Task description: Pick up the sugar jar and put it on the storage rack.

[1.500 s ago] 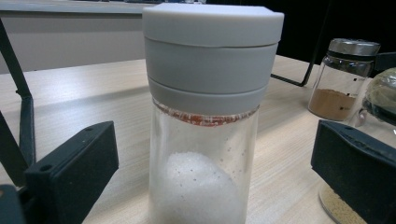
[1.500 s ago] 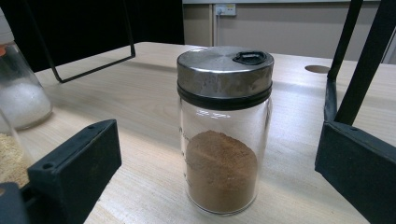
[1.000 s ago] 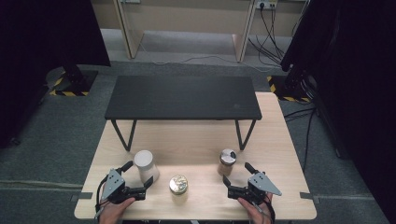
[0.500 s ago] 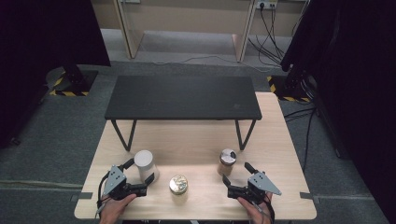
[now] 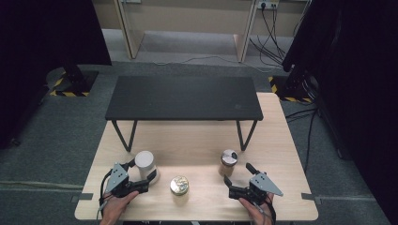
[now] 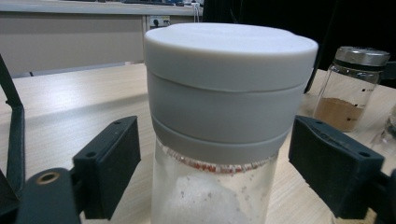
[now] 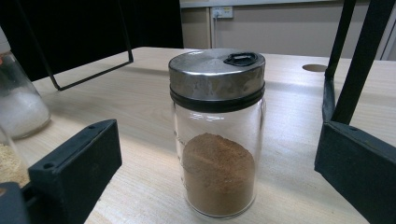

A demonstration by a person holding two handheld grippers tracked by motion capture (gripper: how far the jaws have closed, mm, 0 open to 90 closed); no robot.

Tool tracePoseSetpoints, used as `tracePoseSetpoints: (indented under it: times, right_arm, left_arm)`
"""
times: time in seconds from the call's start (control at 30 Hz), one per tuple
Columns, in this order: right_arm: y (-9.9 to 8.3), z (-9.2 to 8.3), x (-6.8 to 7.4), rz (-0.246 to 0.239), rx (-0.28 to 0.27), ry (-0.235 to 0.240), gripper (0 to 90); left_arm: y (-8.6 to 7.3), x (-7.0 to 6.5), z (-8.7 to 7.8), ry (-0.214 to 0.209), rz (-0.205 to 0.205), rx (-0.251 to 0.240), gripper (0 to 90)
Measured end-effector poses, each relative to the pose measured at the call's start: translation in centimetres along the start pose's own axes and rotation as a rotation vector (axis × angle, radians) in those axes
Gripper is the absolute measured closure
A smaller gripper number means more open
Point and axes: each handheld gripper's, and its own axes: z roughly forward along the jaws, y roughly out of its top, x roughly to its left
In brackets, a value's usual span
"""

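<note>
You work at a pale wooden desk point(image 5: 197, 140) that sits on grey carpet. A low black metal stand point(image 5: 183, 97) stands across its far half on thin legs, with open desk beneath it. Beyond it, at the top of the high view, run beige panels with wall sockets and loose cables. Black curtains close off the upper left and the whole right side, and yellow-and-black striped bases sit at the far left and far right.

Your left gripper point(image 5: 141, 176) lies at the lower left of the high view. Its fingers point(image 6: 109, 163) have just been closing around the white-lidded jar point(image 6: 229, 112), which stands upright between them. A gap shows on each side in the left gripper view, so they are apart and not yet pressing the glass.

Your right gripper point(image 5: 238, 174) lies at the lower right. Its fingers point(image 7: 79, 172) stand wide apart, and the metal-lidded spice jar point(image 7: 217, 130) of brown powder stands upright just ahead between them, untouched.

A gold-lidded jar point(image 5: 179, 186) stands between the two grippers, near the desk's near edge.

The desk's centre, between the jars and the stand's legs, is bare wood. The white-lidded jar stands near the left edge, and the spice jar has more room to its right.
</note>
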Motion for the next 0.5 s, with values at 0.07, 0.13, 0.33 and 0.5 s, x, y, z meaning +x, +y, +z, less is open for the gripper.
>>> tracePoseSetpoints:
  times: [0.07, 0.13, 0.33, 0.5]
  right_arm:
    - [0.01, 0.0, -0.03, 0.002, -0.001, 0.0, 0.9]
    - [0.01, -0.03, -0.07, 0.003, -0.001, -0.002, 1.0]
    - [0.01, -0.03, -0.05, 0.003, 0.0, -0.001, 1.1]
    - [0.03, -0.06, -0.07, 0.004, -0.003, -0.005, 1.1]
  left_arm:
    - [-0.04, 0.15, 0.17, 0.001, 0.001, 0.002, 20.6]
    - [-0.14, 0.32, 0.33, -0.001, 0.007, 0.008, 25.6]
    - [-0.03, 0.23, 0.46, -0.013, 0.044, -0.002, 34.1]
    - [0.08, 0.16, 0.4, -0.007, 0.042, 0.002, 34.7]
